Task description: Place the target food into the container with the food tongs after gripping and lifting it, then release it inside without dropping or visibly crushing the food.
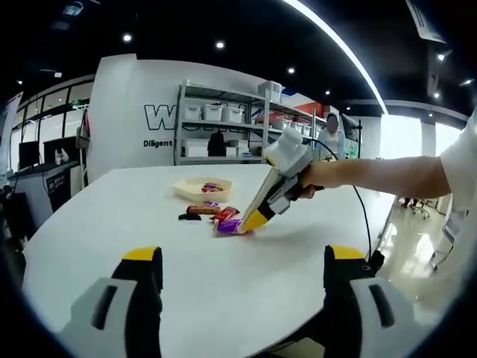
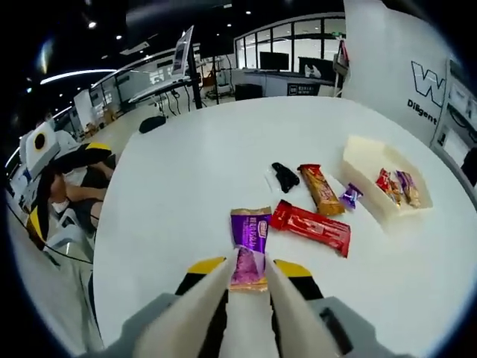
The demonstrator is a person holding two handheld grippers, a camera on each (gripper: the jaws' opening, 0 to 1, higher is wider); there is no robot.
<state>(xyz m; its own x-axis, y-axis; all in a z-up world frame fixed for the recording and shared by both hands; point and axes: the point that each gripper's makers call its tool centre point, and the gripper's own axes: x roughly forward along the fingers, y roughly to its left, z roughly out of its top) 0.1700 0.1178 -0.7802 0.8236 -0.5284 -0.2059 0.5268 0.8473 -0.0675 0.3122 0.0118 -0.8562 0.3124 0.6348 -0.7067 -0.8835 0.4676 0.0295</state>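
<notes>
A purple snack packet [image 2: 250, 246] lies flat on the white table [image 2: 201, 149], its near end squeezed between the yellow-tipped jaws of my right gripper [image 2: 249, 270], which is shut on it. From the left gripper view, the right gripper [image 1: 251, 221] slants down from a person's hand onto the purple packet [image 1: 229, 226]. The cream container [image 2: 364, 159] stands beyond and to the right, with a few wrapped snacks inside. My left gripper [image 1: 242, 259] hangs open above the table's near side, nothing between its jaws.
A red packet [image 2: 311, 226], an orange-brown bar [image 2: 320, 189], a small purple candy [image 2: 349, 196] and a black item [image 2: 285, 177] lie between the purple packet and the container. The container [image 1: 203, 189] sits mid-table. Shelving [image 1: 223, 123] and a person stand beyond the table.
</notes>
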